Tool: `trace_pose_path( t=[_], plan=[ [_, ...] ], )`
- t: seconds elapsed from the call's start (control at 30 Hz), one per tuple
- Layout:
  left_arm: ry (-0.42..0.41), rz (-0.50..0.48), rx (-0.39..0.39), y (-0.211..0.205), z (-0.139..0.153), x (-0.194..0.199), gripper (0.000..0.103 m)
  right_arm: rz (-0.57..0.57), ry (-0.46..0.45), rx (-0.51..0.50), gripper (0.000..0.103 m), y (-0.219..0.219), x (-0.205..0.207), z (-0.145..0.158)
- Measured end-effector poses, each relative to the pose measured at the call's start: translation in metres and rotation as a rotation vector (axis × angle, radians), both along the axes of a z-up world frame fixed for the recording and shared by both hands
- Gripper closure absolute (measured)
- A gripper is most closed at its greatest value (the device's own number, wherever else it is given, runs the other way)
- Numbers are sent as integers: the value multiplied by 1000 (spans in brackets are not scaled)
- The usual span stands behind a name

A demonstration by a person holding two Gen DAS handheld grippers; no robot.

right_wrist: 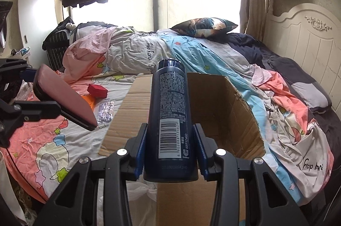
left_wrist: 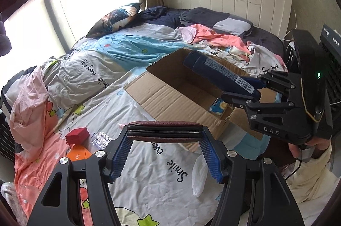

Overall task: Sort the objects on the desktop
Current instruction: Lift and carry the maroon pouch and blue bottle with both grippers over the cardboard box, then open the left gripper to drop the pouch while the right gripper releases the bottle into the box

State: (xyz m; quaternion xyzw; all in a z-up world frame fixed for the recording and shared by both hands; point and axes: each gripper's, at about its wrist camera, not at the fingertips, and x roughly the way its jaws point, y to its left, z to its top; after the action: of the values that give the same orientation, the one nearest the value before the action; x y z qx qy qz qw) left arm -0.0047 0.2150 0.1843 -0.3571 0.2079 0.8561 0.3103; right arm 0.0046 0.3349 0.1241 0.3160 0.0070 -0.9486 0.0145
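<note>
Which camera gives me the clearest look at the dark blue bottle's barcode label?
Right wrist view: the dark blue bottle runs straight ahead between the right tongs, label and barcode facing the lens. The left wrist view shows it from the side, tilted over the cardboard box, barcode small and slanted.

One wallet [left_wrist: 165,130], one bottle [right_wrist: 170,117], one box [left_wrist: 170,93]

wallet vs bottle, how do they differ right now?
The wallet is flat, dark red, held crosswise by the left gripper; the bottle is a round, dark blue cylinder with a barcode, pointing forward from the right gripper. The bottle hangs over the box; the wallet is short of it. Both are clamped.
</note>
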Motion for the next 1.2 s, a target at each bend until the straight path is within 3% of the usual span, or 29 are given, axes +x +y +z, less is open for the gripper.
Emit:
trace_pose_path(
  t=[0.47,0.7,1.2],
  plan=[
    [18,-131,-44,69,5,10,38,-77,-41,-5,65,42,6,-17],
    [26,-203,-23,95,11,14,38,-118,-58,10,65,60,5,-22],
    [-69,-218,34,115,-15,-24,38,-147,-72,31,65,73,-3,-28]
  ],
)
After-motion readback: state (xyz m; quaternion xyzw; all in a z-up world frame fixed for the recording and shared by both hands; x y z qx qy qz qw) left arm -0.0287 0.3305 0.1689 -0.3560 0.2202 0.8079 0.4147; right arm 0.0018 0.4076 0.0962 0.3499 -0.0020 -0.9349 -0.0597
